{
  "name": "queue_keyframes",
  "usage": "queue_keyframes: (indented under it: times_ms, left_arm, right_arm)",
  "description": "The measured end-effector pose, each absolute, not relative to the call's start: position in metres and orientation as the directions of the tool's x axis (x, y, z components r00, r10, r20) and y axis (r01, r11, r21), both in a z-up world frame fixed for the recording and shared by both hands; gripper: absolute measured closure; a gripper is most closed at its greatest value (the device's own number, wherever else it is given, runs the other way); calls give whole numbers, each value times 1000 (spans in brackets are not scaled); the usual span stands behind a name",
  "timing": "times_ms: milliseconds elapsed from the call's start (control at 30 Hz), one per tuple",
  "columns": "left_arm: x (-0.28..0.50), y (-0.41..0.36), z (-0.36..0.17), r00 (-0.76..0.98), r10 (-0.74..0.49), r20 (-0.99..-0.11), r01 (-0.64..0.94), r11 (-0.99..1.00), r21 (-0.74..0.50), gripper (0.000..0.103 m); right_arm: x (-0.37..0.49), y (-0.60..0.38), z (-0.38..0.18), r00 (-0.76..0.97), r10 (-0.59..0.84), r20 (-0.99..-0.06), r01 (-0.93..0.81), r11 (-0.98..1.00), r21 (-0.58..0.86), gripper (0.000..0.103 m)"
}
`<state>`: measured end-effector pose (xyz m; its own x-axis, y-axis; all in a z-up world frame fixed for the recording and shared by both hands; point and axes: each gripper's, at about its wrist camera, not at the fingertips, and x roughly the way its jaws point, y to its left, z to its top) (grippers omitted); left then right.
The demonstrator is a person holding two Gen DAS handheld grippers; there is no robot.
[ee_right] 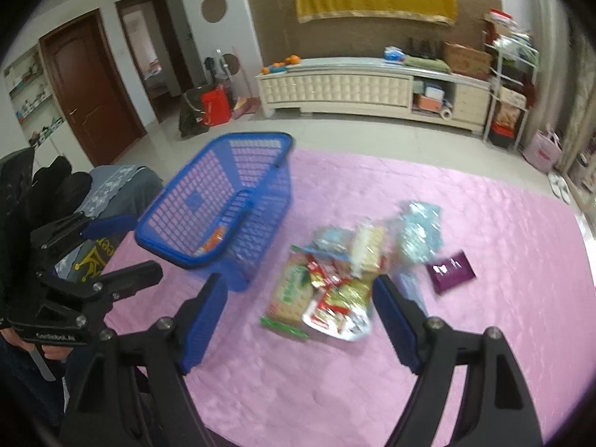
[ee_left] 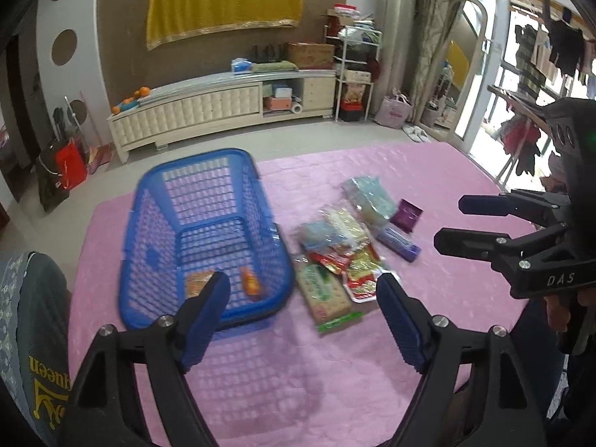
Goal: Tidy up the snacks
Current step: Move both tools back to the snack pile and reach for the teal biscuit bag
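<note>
A blue plastic basket (ee_left: pixel 208 205) (ee_right: pixel 238 186) stands on the pink mat and holds two orange snack packs (ee_left: pixel 250 279). A pile of snack packets (ee_left: pixel 342 257) (ee_right: pixel 335 279) lies to its right, with a green-and-cream cracker pack (ee_left: pixel 327 298) (ee_right: pixel 292 294) nearest and a purple packet (ee_left: pixel 406 214) (ee_right: pixel 452 271) at the far right. My left gripper (ee_left: pixel 303 298) is open and empty, above the basket's near corner and the crackers. My right gripper (ee_right: pixel 300 298) is open and empty, just before the pile; it also shows in the left wrist view (ee_left: pixel 449 221).
The pink mat (ee_left: pixel 428 298) (ee_right: pixel 484 335) covers the floor around the snacks. A cream TV cabinet (ee_left: pixel 223 104) (ee_right: pixel 372 85) stands along the far wall. The person's knee (ee_left: pixel 33 316) is at the left. The left gripper shows in the right wrist view (ee_right: pixel 119 246).
</note>
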<state>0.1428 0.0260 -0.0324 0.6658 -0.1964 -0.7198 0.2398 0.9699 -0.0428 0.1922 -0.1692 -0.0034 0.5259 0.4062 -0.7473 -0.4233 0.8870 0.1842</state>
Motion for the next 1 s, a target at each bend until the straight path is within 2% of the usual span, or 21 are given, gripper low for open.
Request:
queue_keyframes:
  times_ms: [367, 700, 1000]
  left_arm:
    - [151, -37, -71, 580, -243, -778, 282, 955, -88, 24]
    - [188, -61, -92, 514, -276, -812, 231, 956, -178, 24]
    - [234, -80, -98, 514, -235, -825, 232, 964, -129, 24]
  right_arm:
    - [187, -236, -51, 490, 354, -797, -317, 924, 215, 20]
    - [208, -279, -78, 469, 329, -820, -261, 938, 227, 20]
    - [259, -280, -84, 460, 320, -828, -299, 934, 194, 20]
